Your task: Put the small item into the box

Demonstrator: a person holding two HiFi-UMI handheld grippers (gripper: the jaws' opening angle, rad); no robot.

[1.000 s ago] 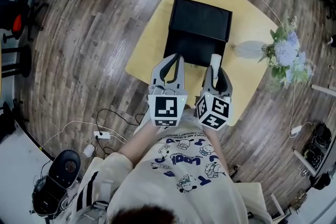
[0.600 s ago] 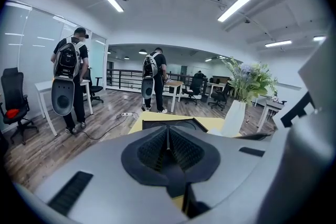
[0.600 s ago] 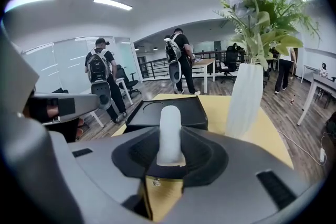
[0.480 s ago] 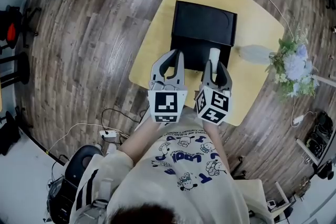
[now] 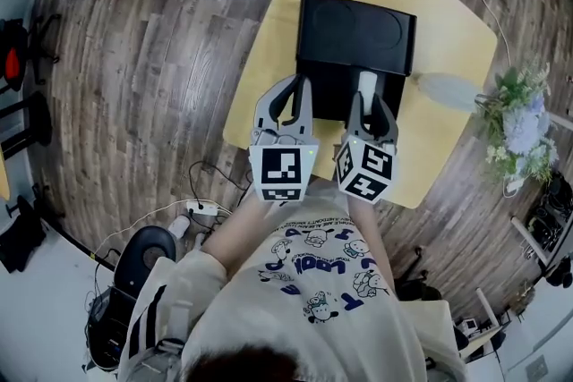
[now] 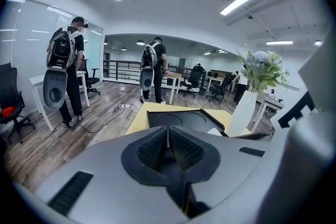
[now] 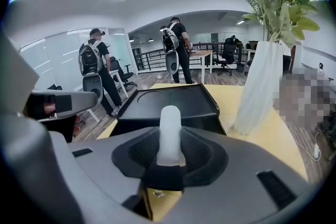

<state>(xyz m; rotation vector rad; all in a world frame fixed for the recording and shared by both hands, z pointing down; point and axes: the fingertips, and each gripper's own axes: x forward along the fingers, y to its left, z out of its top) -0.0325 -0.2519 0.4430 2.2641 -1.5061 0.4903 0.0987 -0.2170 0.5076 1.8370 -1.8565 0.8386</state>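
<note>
A black box (image 5: 356, 36) lies open on the yellow table (image 5: 273, 67); the flat part with two round imprints is farther from me, the deep part nearer. My right gripper (image 5: 368, 99) is shut on a small white rounded item (image 5: 367, 85), which sticks out past the fingertips over the near part of the box. In the right gripper view the white item (image 7: 169, 131) stands upright between the pads, with the box (image 7: 168, 102) just ahead. My left gripper (image 5: 299, 94) hovers beside it at the box's near left edge. Its pads (image 6: 181, 147) meet with nothing between them.
A white vase (image 5: 446, 89) with flowers (image 5: 519, 125) lies tipped away on the table's right side, close to the box. Cables and a power strip (image 5: 201, 210) lie on the wood floor at left. Two people with backpacks (image 6: 63, 50) stand by desks beyond the table.
Both grippers have crept forward toward the box, and the white item now reaches over its near part. The head view has shifted, so the table sits more to the right. Both grips are unchanged.
</note>
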